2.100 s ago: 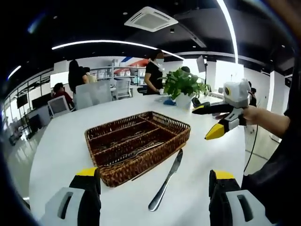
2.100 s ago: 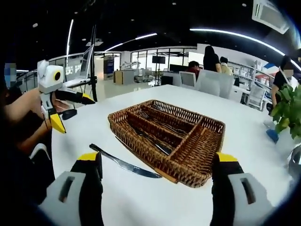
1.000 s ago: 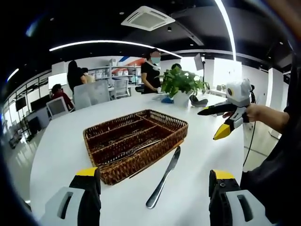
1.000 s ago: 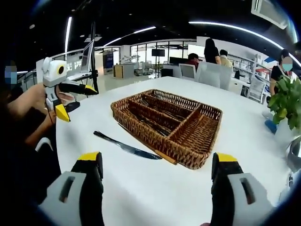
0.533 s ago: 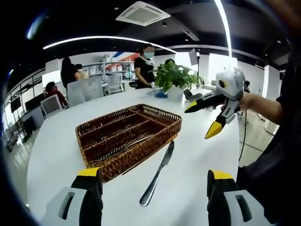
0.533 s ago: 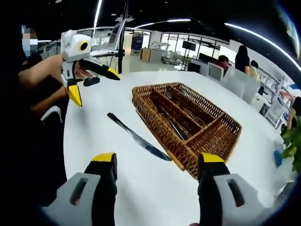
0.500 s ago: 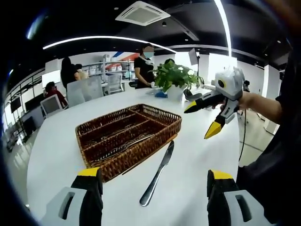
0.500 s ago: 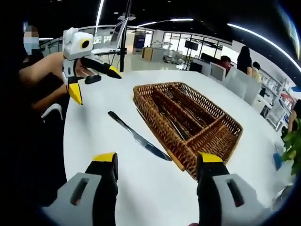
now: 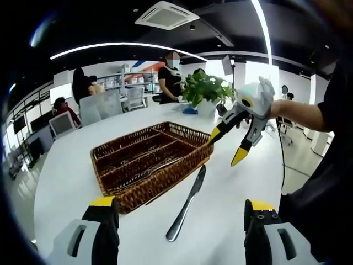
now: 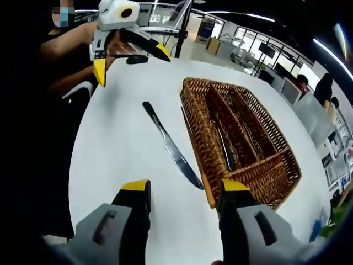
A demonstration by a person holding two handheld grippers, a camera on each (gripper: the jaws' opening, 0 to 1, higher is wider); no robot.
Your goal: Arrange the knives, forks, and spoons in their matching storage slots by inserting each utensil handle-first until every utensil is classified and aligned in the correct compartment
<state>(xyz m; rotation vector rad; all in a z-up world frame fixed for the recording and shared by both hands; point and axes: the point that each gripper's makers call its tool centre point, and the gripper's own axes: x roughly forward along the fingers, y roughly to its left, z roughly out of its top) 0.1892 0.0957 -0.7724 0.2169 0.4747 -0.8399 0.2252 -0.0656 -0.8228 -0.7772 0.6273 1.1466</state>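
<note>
In the left gripper view, the knife (image 9: 187, 203) lay flat on the white table (image 9: 71, 171) just beside the wicker tray (image 9: 150, 165), ahead of the left gripper (image 9: 179, 243), whose jaws stood apart and empty; a pinch on so thin a blade could well slip. In the right gripper view, the right gripper (image 10: 182, 204) gaped empty above the blade tip, the tray's corner close at its right jaw; it risked snagging the wicker.

knife (image 9: 186, 204) beside basket (image 9: 149, 190), on table (image 9: 66, 182)
</note>
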